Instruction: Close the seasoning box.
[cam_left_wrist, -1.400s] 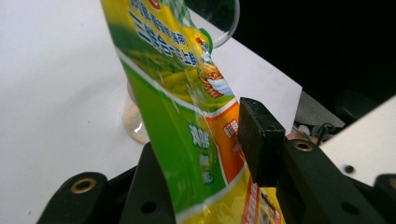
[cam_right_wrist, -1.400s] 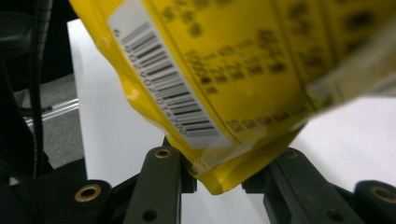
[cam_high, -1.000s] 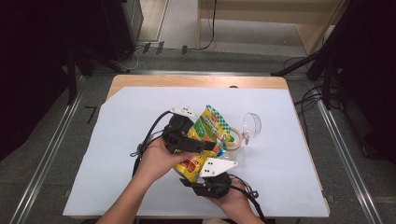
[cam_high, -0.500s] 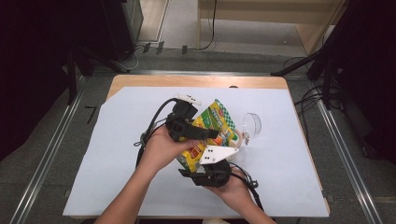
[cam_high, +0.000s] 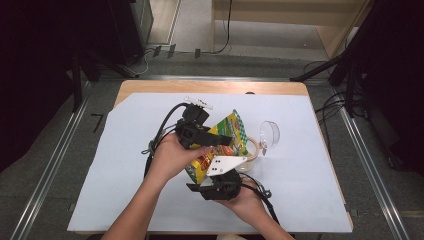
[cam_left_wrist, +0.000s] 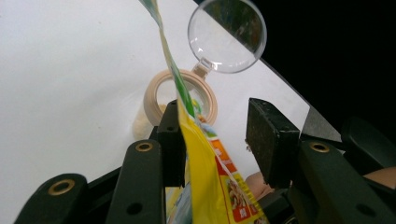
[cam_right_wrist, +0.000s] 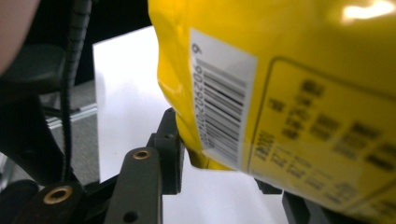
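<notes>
Snack bag (cam_high: 231, 129) now tipped over jar (cam_high: 253, 150); left tool (cam_left_wrist: 219, 135) narrowing, not clamping bag; right tool (cam_right_wrist: 219, 161) widening, grip unclear; pouring likely.

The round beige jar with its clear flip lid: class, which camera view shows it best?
The left gripper view: the round beige jar shows its open mouth and raised clear lid, though the yellow snack bag crosses it. The high view shows it small, partly hidden. The right gripper view offers bag and paper.

Black two-jaw left tool (cam_high: 220, 139), brass-ringed screw holes, black cable, bare forearms
</notes>
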